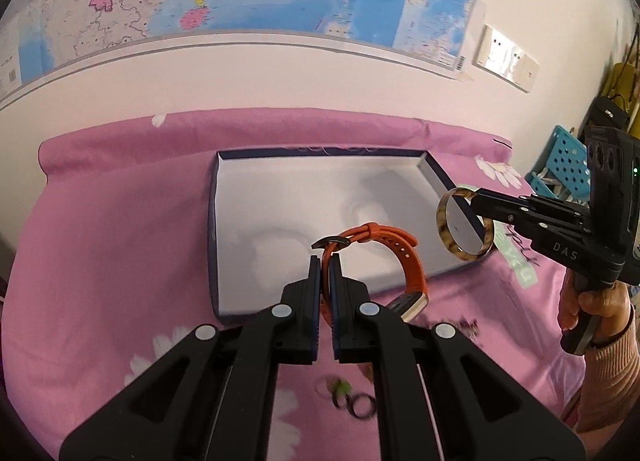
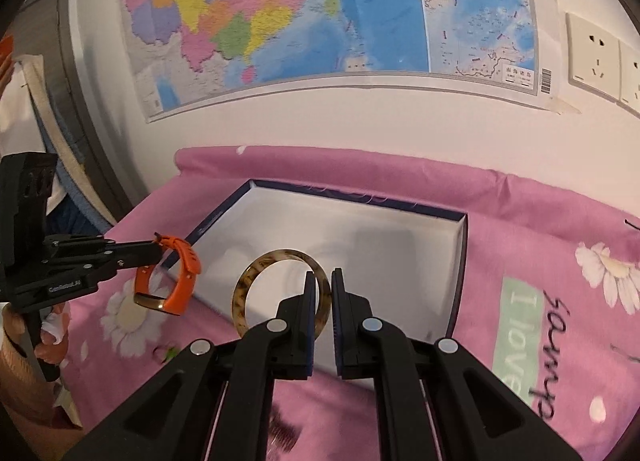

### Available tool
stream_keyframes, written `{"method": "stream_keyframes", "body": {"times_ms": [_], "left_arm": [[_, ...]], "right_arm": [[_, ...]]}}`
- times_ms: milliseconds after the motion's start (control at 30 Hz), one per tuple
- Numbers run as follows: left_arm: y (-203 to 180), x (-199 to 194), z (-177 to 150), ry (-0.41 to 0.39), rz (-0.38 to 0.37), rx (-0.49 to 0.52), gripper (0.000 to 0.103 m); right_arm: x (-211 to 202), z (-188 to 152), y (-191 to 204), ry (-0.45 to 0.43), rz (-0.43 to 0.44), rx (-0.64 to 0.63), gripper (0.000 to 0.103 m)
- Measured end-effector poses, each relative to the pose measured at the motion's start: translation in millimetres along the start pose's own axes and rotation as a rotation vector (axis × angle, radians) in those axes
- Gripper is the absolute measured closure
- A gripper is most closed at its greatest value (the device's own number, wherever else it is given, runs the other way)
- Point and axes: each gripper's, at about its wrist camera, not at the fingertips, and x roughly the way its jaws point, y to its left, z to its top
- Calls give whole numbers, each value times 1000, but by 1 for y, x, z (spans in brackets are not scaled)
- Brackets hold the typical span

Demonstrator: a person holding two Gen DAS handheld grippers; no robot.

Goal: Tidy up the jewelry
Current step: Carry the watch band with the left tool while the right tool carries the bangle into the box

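Meanwhile left gripper (image 1: pixel 325 261) fingers clench an orange watch (image 1: pixel 384 261), right gripper (image 2: pixel 325 281) fingers a tortoiseshell bangle (image 2: pixel 280 293), above the empty box (image 1: pixel 280 197); small rings (image 1: pixel 352 401) litter the pink bedsheet (image 1: pixel 120 241).

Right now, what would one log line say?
left hand-held gripper: orange watch | right hand-held gripper: tortoiseshell bangle | box: empty

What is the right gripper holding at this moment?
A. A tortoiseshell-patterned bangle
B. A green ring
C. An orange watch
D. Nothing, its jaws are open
A. The right gripper is shut on the rim of the bangle, above the near edge of the open box; the orange watch hangs from the left gripper.
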Motion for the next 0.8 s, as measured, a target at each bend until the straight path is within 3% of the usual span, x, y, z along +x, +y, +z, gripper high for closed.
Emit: {"method": "stream_keyframes", "body": {"times_ms": [367, 800], "left_arm": [[9, 48, 42, 17, 2, -13, 98], [11, 118, 69, 114, 56, 12, 98]], "right_arm": [[60, 31, -31, 53, -60, 51, 97], [111, 48, -51, 148, -110, 78, 97]]}}
